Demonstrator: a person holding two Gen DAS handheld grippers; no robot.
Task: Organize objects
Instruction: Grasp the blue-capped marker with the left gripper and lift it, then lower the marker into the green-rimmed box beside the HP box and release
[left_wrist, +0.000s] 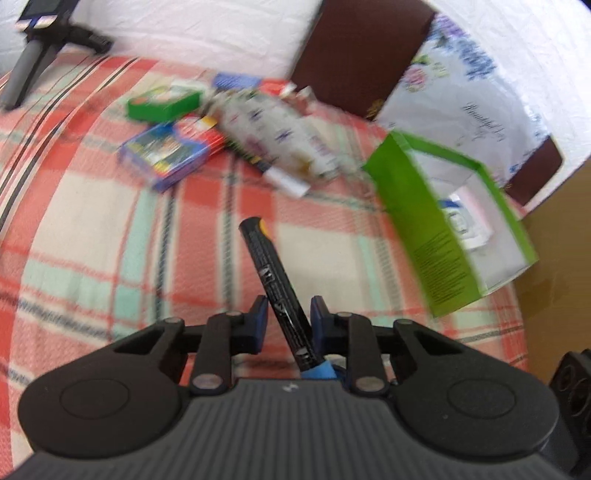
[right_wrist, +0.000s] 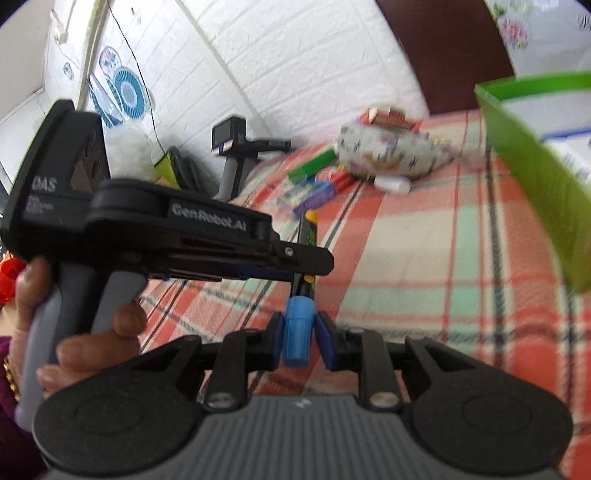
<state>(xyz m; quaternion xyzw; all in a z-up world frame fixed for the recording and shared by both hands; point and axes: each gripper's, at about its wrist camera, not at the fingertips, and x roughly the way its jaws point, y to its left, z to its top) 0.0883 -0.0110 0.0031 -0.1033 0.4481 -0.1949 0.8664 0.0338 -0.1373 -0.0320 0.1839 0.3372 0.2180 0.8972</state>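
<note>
A black marker (left_wrist: 271, 269) with a yellow end and a blue cap (right_wrist: 297, 332) is held up over the plaid blanket (left_wrist: 110, 240). My left gripper (left_wrist: 289, 314) is shut on the black barrel, which leans left between the blue pads. In the right wrist view the left gripper (right_wrist: 314, 264) crosses from the left, held by a person's hand (right_wrist: 92, 343). My right gripper (right_wrist: 298, 339) is shut on the blue cap at the marker's near end. An open green box (left_wrist: 436, 229) with white items inside stands to the right.
Behind the marker lie a floral pouch (left_wrist: 280, 136), a blue box (left_wrist: 166, 155), a small green box (left_wrist: 162, 101) and a white tube (right_wrist: 391, 184). A device on a grey handle (left_wrist: 33, 55) stands at the far left by the white wall. A dark headboard (left_wrist: 354, 51) is behind.
</note>
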